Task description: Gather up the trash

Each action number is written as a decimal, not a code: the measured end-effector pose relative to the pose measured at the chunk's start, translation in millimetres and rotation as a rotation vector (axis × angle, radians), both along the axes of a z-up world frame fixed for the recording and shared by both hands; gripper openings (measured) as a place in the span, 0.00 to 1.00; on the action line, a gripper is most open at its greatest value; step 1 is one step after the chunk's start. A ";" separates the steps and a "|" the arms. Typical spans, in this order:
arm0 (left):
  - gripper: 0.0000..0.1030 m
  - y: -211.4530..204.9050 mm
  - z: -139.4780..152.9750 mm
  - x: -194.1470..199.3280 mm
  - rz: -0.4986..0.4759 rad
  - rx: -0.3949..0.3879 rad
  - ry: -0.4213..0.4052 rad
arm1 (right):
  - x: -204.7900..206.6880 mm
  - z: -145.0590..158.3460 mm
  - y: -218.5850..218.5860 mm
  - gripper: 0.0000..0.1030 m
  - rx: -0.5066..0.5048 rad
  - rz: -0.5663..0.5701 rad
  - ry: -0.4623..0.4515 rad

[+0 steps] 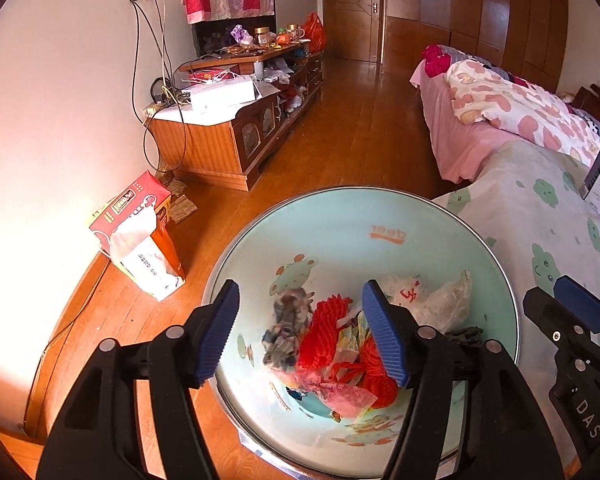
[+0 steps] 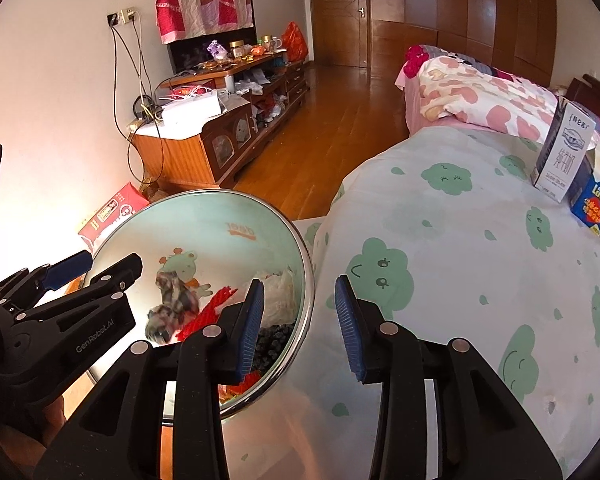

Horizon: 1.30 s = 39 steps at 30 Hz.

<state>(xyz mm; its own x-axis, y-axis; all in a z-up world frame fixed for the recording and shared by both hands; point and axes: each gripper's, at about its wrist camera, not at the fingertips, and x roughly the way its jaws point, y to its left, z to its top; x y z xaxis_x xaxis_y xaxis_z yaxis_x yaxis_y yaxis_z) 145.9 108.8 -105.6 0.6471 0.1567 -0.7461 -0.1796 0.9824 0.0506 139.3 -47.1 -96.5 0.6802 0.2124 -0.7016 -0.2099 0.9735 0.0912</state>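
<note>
A round pale-green trash bin [image 1: 340,216] with cartoon prints stands on the floor beside the table; it also shows in the right wrist view [image 2: 204,216]. Inside lie a grey crumpled wad [image 1: 286,324], red netting [image 1: 328,332], a clear plastic bag [image 1: 440,300] and a pink wrapper [image 1: 336,392]. My left gripper [image 1: 300,332] is open and empty above the bin's mouth. My right gripper [image 2: 300,328] is open and empty, over the bin's right rim and the table edge; it shows at the right of the left wrist view [image 1: 572,312].
The table has a pale cloth with green clouds [image 2: 460,248]. A milk carton [image 2: 564,152] and a blue box [image 2: 594,204] stand at its far right. A red tissue box [image 1: 140,232] sits on the floor by the wall. A wooden cabinet [image 1: 228,136] and bed [image 1: 500,112] lie beyond.
</note>
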 end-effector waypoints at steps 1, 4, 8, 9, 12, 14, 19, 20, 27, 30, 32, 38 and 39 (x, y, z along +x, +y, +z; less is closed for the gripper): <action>0.70 -0.8 1.4 -1.7 0.004 0.007 -0.003 | -0.5 0.3 -2.3 0.36 0.003 -0.002 0.000; 0.77 -1.3 5.1 -7.3 0.020 0.024 -0.008 | -5.2 2.4 -6.7 0.36 0.013 -0.012 0.003; 0.82 1.3 8.3 -15.3 0.051 0.030 -0.001 | -11.5 5.9 -11.5 0.51 0.026 -0.020 -0.007; 0.83 1.3 9.1 -17.8 0.056 0.029 0.001 | -12.6 6.6 -12.1 0.52 0.030 -0.021 -0.008; 0.84 -0.4 11.7 -25.7 0.057 0.040 0.001 | -20.9 11.7 -16.9 0.57 0.046 -0.030 -0.020; 0.84 -2.0 15.2 -31.7 0.057 0.051 -0.003 | -24.3 13.0 -18.4 0.62 0.052 -0.032 -0.026; 0.85 -8.1 22.6 -45.6 0.061 0.067 -0.011 | -33.8 20.1 -27.3 0.70 0.076 -0.045 -0.030; 0.85 -9.2 24.6 -48.3 0.065 0.073 -0.017 | -36.4 23.4 -29.7 0.72 0.083 -0.047 -0.032; 0.90 -14.3 50.2 -68.6 0.067 0.072 -0.067 | -59.9 39.7 -44.0 0.77 0.095 -0.069 -0.100; 0.92 -16.5 63.5 -83.6 0.054 0.106 -0.106 | -72.4 47.5 -49.2 0.79 0.090 -0.075 -0.139; 0.94 -16.7 71.1 -94.3 0.047 0.131 -0.131 | -80.9 52.8 -53.3 0.79 0.092 -0.078 -0.163; 0.94 -10.9 93.5 -123.1 0.042 0.118 -0.210 | -107.0 68.4 -62.9 0.81 0.090 -0.096 -0.241; 0.94 -11.7 96.8 -128.2 0.036 0.121 -0.227 | -112.6 71.2 -63.6 0.83 0.092 -0.105 -0.262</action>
